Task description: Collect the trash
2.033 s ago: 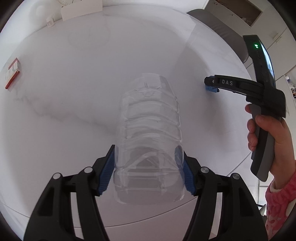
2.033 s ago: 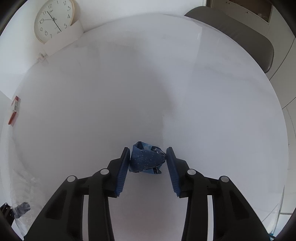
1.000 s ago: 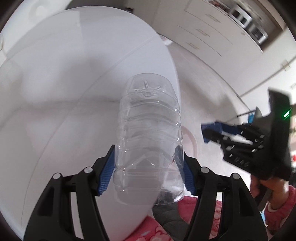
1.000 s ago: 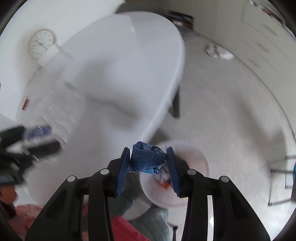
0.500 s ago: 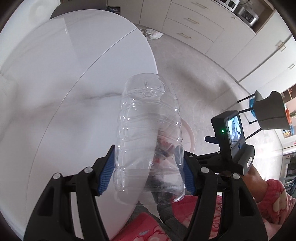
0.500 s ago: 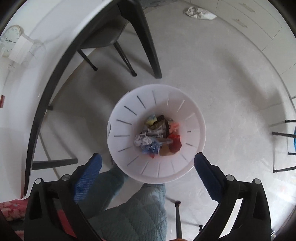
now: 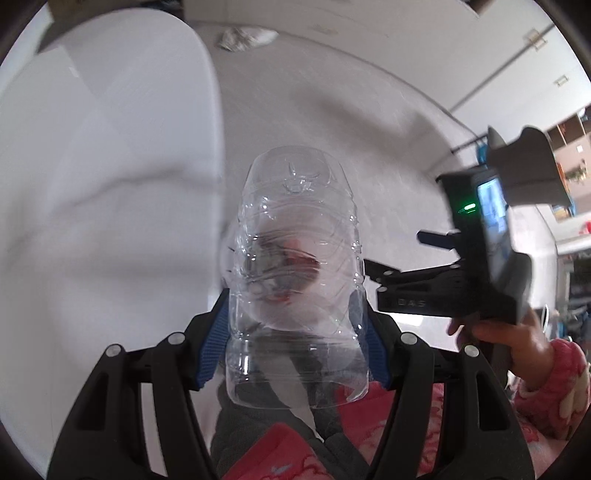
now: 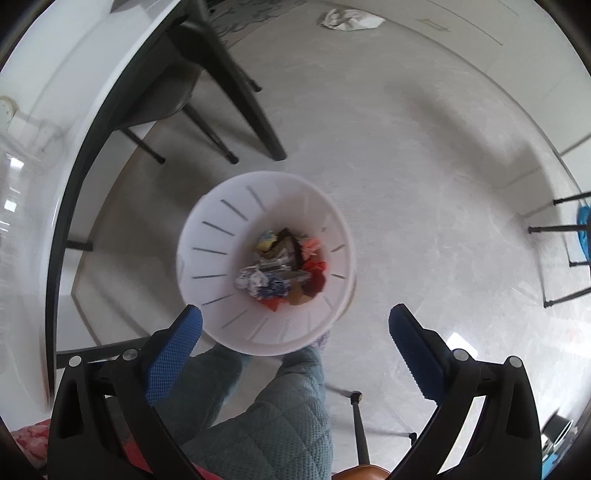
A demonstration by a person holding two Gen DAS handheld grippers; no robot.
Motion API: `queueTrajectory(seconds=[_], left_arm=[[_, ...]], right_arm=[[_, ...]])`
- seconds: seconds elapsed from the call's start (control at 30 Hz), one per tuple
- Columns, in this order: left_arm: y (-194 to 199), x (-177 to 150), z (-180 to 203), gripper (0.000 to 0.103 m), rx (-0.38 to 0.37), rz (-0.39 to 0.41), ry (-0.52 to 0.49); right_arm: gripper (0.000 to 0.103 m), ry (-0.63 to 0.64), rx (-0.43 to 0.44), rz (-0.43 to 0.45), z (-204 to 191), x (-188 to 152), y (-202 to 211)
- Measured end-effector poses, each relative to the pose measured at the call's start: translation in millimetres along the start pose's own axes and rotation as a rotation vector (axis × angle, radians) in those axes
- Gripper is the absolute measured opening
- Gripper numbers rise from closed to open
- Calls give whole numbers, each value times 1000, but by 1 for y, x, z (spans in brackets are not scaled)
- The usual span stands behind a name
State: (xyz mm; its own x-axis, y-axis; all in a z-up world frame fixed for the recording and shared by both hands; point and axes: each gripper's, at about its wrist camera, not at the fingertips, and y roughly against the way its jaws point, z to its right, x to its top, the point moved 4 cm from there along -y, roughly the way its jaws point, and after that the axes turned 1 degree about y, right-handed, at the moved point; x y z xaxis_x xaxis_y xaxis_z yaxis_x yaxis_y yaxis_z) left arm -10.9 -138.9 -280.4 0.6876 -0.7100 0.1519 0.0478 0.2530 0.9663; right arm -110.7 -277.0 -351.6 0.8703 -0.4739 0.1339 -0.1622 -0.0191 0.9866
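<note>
Left wrist view: the left gripper [image 7: 295, 347] pinches one clear plastic bottle [image 7: 295, 280] between its two blue pads [image 7: 212, 354], base pointing away from the camera. Through the bottle's wall, just ahead of the fingertips, a blurred patch of red and dark trash shows, probably the bin's contents. To the right, a hand [image 7: 509, 343] in a pink sleeve holds the right gripper [image 7: 428, 258]. The white table [image 7: 103, 166] lies to the left.

Right wrist view: the right gripper [image 8: 295, 332] is spread wide with nothing between its jaws. Directly ahead, below its fingertips, stands one white slotted wastebasket [image 8: 207, 258] holding a small heap of crumpled wrappers [image 8: 284, 273]. One crumpled piece of white litter [image 8: 349, 18] lies on the floor well beyond.

Risk: the bottle is wide and light; released off-centre or tilted, it could hit the rim and bounce onto the floor. The two grippers are close and could knock together.
</note>
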Motion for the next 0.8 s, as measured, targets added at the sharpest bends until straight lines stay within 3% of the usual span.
queueTrajectory(seconds=[0.27, 0.53, 0.8], left_arm=[[-102, 18, 11, 62, 9, -156, -49], [-206, 15, 12, 62, 38, -275, -21], [-249, 4, 8, 64, 54, -352, 5]], right_arm=[[100, 0, -85, 10, 41, -26, 12], [100, -62, -113, -7, 76, -44, 2], [100, -72, -131, -34, 90, -59, -7]])
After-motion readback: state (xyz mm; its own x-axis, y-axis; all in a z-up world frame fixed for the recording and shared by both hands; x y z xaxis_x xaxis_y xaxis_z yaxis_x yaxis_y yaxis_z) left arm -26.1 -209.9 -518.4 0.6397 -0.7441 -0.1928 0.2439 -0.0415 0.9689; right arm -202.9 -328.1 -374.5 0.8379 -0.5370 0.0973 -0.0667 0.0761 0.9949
